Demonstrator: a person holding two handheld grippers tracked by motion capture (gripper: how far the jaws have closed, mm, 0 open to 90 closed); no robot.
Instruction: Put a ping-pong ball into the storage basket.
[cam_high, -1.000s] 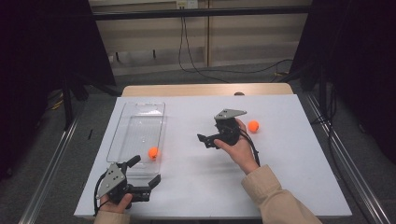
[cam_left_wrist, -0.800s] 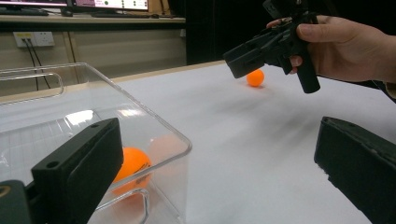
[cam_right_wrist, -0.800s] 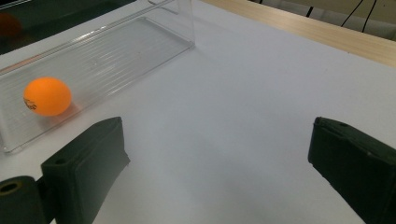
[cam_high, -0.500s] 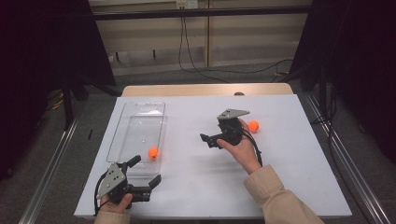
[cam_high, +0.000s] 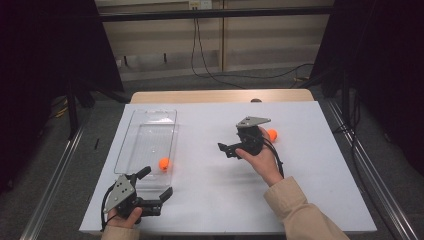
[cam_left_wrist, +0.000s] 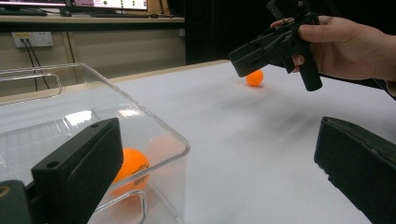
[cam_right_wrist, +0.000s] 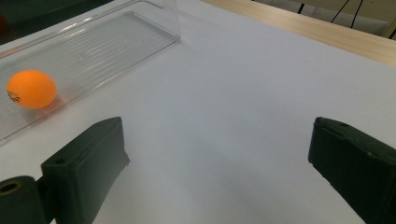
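A clear plastic bin (cam_high: 147, 131) lies on the left of the white table, with one orange ball (cam_high: 164, 163) at its near end. A second orange ball (cam_high: 272, 134) rests loose on the table. My right gripper (cam_high: 223, 150) hovers just left of that loose ball, open and empty, its jaws pointing left toward the bin (cam_right_wrist: 102, 42) and the ball inside it (cam_right_wrist: 31, 89). My left gripper (cam_high: 156, 183) sits open and empty at the front edge, just beside the bin's near corner (cam_left_wrist: 154, 121). It looks past the binned ball (cam_left_wrist: 130, 165) to the loose ball (cam_left_wrist: 254, 78).
A wooden strip (cam_high: 220, 96) runs along the table's far edge. Bare white tabletop (cam_high: 215, 200) stretches between the two grippers. Metal rails flank the table on the floor, and cables hang at the back wall.
My right gripper has drifted slightly to the right, closer to the loose ball. The left gripper and both balls have stayed put.
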